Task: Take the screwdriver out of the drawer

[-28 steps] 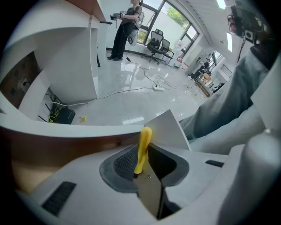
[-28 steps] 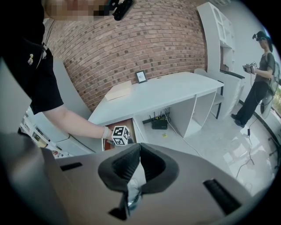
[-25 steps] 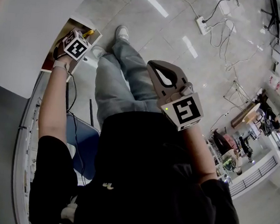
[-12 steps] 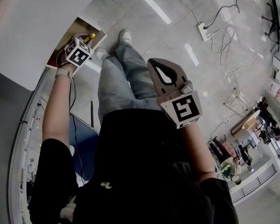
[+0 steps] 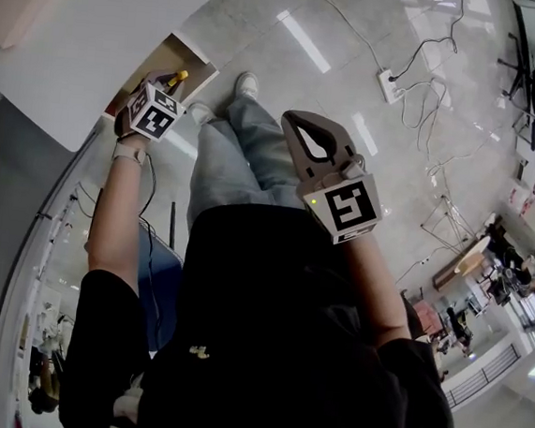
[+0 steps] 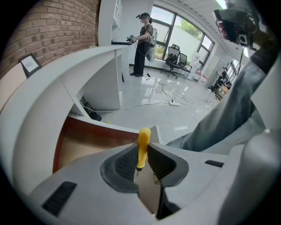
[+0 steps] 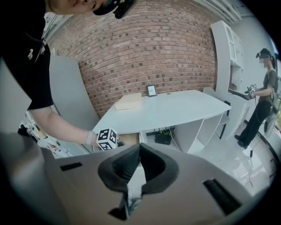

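Note:
A screwdriver with a yellow handle stands upright between the pads of my left gripper, which is shut on it. In the head view this gripper hangs over the open drawer, and the yellow handle pokes out past its tip. The drawer's wooden bottom lies below the jaws, under the white desk top. My right gripper is held out over the person's legs, away from the drawer. Its jaws are shut with nothing between them.
The person's jeans and white shoes are right beside the drawer. A power strip with cables lies on the shiny floor. Another person stands farther off. A flat box and a small frame rest on the desk.
My left gripper has risen from the drawer with the screwdriver still in it. The right gripper keeps nearly the same place in the head view.

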Demonstrator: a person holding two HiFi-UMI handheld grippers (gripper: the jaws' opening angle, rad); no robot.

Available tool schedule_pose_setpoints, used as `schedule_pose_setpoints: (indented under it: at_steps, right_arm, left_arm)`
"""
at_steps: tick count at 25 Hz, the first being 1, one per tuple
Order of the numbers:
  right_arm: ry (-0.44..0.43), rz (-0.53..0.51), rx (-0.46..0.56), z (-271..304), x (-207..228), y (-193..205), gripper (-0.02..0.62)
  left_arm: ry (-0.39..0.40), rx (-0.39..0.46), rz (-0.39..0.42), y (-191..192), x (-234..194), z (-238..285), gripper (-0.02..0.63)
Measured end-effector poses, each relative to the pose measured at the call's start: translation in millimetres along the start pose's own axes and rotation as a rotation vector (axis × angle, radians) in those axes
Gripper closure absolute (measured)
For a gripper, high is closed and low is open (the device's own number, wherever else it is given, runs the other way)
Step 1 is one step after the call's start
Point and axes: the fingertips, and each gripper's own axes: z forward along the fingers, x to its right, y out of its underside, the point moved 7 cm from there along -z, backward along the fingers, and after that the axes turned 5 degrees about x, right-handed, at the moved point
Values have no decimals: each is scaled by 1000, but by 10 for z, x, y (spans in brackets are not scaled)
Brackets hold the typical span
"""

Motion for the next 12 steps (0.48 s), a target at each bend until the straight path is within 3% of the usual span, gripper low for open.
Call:
schedule_pose_setpoints:
  at_steps: [7, 12]
  right_arm:
    - [-37, -44, 42, -109, -226, -75, 584]
    - [-78, -103, 88, -107, -348, -200, 584]
  left_arm:
    - [-68, 100, -72, -22, 240, -529, 537]
    - [-158, 179, -130, -26, 343, -969, 537]
